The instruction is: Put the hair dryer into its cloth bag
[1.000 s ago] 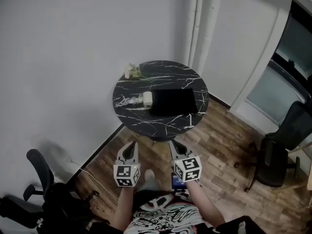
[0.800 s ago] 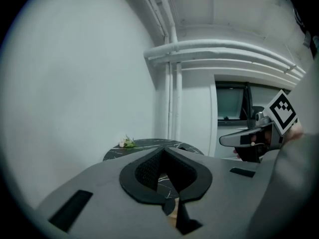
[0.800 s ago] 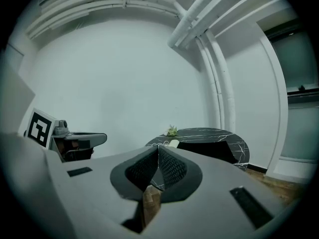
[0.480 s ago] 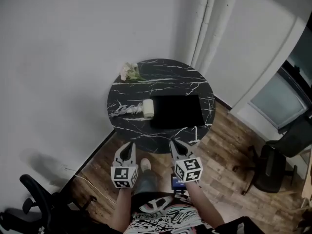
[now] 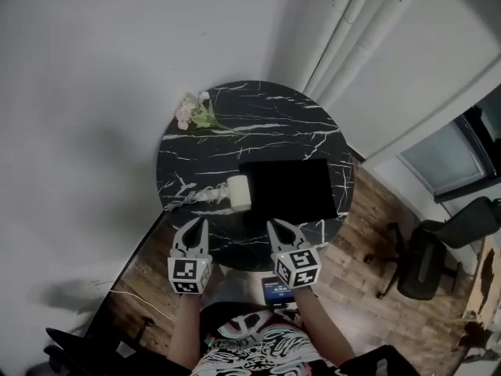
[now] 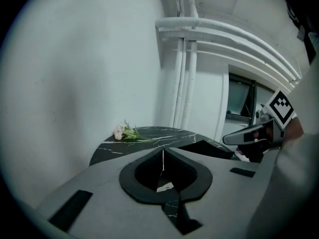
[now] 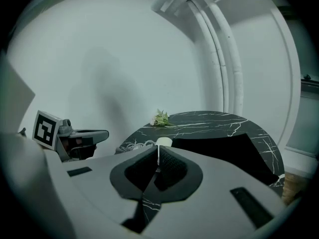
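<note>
Grippers: left gripper (image 5: 201, 225) and right gripper (image 5: 273, 227) closed — empty.
Hair dryer (image 5: 238, 193): on marble table (image 5: 258, 116), just left of black cloth bag (image 5: 286, 188).

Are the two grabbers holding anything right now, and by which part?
Nothing is held. The left gripper and right gripper are both shut and empty; the hair dryer lies on the table beside the cloth bag.
</note>
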The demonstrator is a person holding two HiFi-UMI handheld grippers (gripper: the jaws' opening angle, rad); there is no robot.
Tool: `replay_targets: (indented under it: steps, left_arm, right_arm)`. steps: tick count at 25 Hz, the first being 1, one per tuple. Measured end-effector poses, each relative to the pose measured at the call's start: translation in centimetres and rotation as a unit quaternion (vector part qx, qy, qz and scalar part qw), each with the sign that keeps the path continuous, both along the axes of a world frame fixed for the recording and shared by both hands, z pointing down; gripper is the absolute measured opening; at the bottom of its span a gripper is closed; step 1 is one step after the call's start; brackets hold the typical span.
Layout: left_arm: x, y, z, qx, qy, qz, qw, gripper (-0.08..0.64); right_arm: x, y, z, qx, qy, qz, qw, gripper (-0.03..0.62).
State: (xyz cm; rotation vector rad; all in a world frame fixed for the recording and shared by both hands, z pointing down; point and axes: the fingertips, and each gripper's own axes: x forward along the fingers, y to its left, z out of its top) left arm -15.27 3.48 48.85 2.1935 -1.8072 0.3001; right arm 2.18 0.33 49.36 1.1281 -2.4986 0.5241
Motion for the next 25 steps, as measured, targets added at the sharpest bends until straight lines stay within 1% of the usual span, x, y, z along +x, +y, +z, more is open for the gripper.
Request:
replay_targets:
  steps: [4,7,10,12,16,23,25]
  left_arm:
    - [-1.0,-2.4,1.3,-0.013,0.006,0.021,0.9997,0.016]
    - [-1.6,-3.8,2.3,-0.021,0.003,0.035,0.9992,0.017]
    - [-2.1,-5.0,2.8,-0.023,0.000,0.036,0.9991,0.017]
    - [-2.2,-5.1,3.1,-0.025,-0.004,0.042,0.9988,0.017]
    - [-2.1,-5.5,3.9,-0.031,-0.030,0.066,0.9969,0.017]
    - [-3.2,-5.8,5.0,-0.044,-0.083,0.085,0.9919,0.018]
    - [-2.9,-6.1,5.3,-0.046,-0.091,0.103,0.9893,0.041]
  right_arm:
    - [-1.3,-1.4,1.4,-0.021,0.020,0.005,1.000,0.021]
    - [-1.6,-2.1,1.8,-0.029,0.021,0.018,0.999,0.021]
    - [-1.6,-2.8,2.0,-0.032,0.026,0.021,0.999,0.021]
    - [-1.4,-2.7,2.0,-0.038,0.021,0.027,0.999,0.021]
    - [-0.7,-3.0,2.3,-0.058,-0.004,0.045,0.997,0.021]
    - [-1.1,-4.1,3.3,-0.088,-0.024,0.038,0.995,0.023]
    - [-1.3,-4.5,3.7,-0.098,-0.030,0.036,0.994,0.023]
